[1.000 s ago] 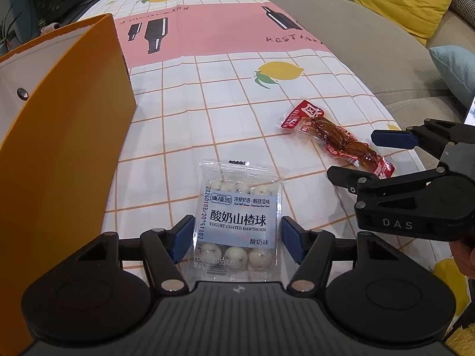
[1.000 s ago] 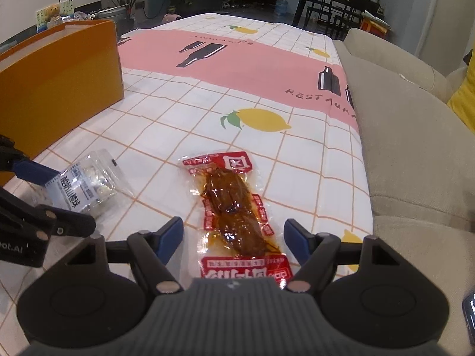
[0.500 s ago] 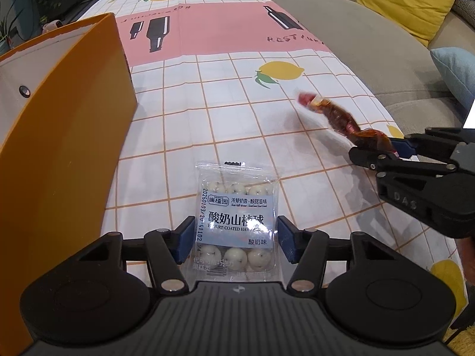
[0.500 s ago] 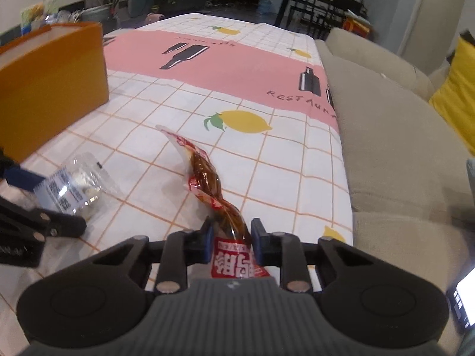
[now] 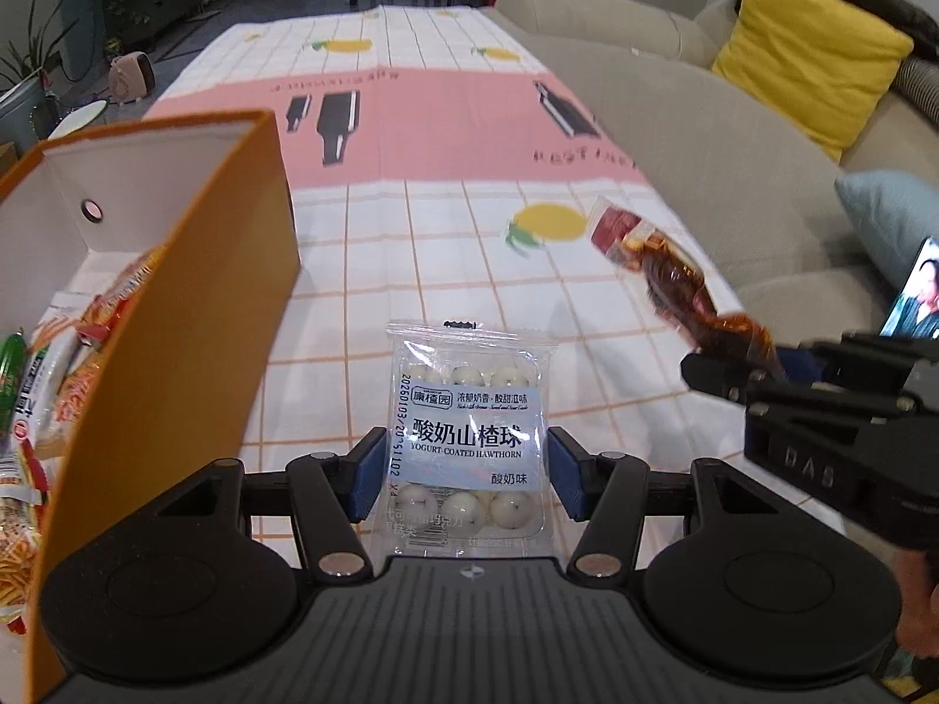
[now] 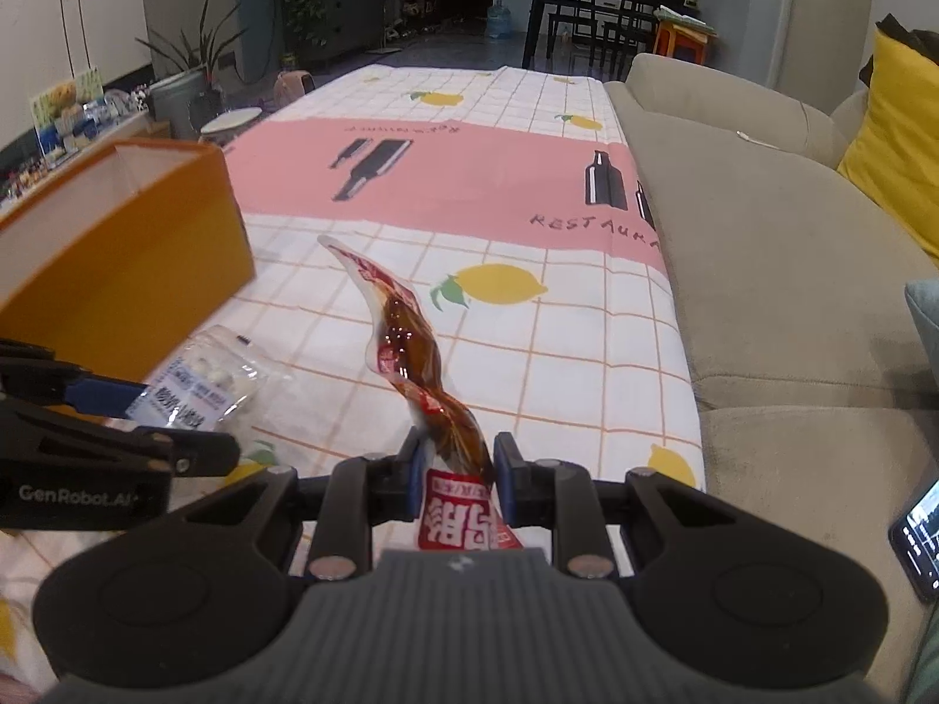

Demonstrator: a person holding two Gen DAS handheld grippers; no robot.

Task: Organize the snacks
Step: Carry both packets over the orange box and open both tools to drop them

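A clear packet of yogurt-coated hawthorn balls (image 5: 469, 440) sits between the blue pads of my left gripper (image 5: 466, 478), which is shut on it and holds it above the tablecloth (image 5: 446, 270). In the right wrist view the same packet (image 6: 199, 381) hangs tilted in the left gripper (image 6: 170, 416). My right gripper (image 6: 456, 469) is shut on the near end of a red packet of brown meat snack (image 6: 411, 340), which twists upward in the air. From the left wrist view that red packet (image 5: 663, 270) sticks out of the right gripper (image 5: 739, 364).
An open orange box (image 5: 176, 322) stands at the left with several snack packets (image 5: 53, 387) inside. A beige sofa (image 6: 792, 293) with a yellow cushion (image 5: 821, 58) runs along the table's right edge. A phone (image 6: 918, 534) lies on the sofa.
The right gripper closed on the red packet and lifted it off the cloth. The left gripper closed on the hawthorn packet and rose with it, so the box's inside now shows.
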